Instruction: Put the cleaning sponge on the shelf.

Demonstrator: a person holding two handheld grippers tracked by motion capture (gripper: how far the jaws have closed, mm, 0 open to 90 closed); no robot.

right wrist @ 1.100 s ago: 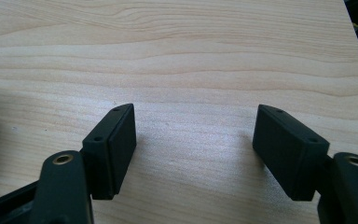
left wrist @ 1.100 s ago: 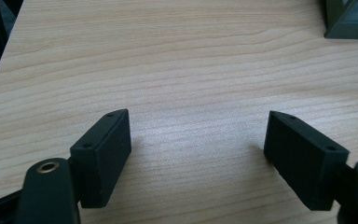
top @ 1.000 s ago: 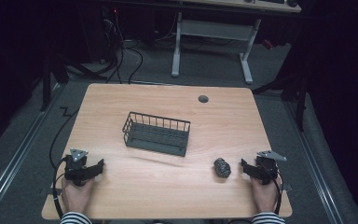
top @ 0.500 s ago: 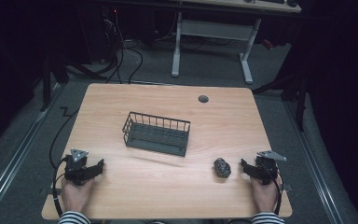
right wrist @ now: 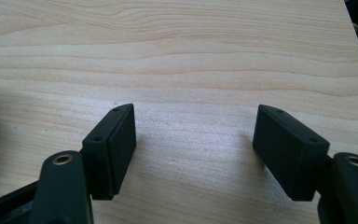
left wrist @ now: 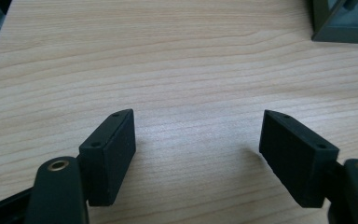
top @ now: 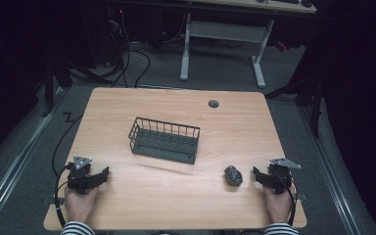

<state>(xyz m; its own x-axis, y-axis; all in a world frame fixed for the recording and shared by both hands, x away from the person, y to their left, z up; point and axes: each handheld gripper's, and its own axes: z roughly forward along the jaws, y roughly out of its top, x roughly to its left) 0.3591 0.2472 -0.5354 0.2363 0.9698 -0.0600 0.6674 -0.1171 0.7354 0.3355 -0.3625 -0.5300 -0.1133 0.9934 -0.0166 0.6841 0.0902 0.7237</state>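
Both grippers rest at the table's (top: 176,105) near edge, basket (top: 164,140) as reference. Left gripper (top: 92,177) sits near-left of the basket, well apart from it; jaws spread wide, nothing between them, bare wood under them in the left gripper view (left wrist: 198,140). Right gripper (top: 263,177) sits near-right of the basket, also wide apart and empty (right wrist: 193,140). Dark lumpy ball (top: 233,176) lies on the wood near-right of the basket, just beside the right gripper's tips, not touching. Basket looks empty. Likely a start pose: right is placed to take the ball; left is parked clear.
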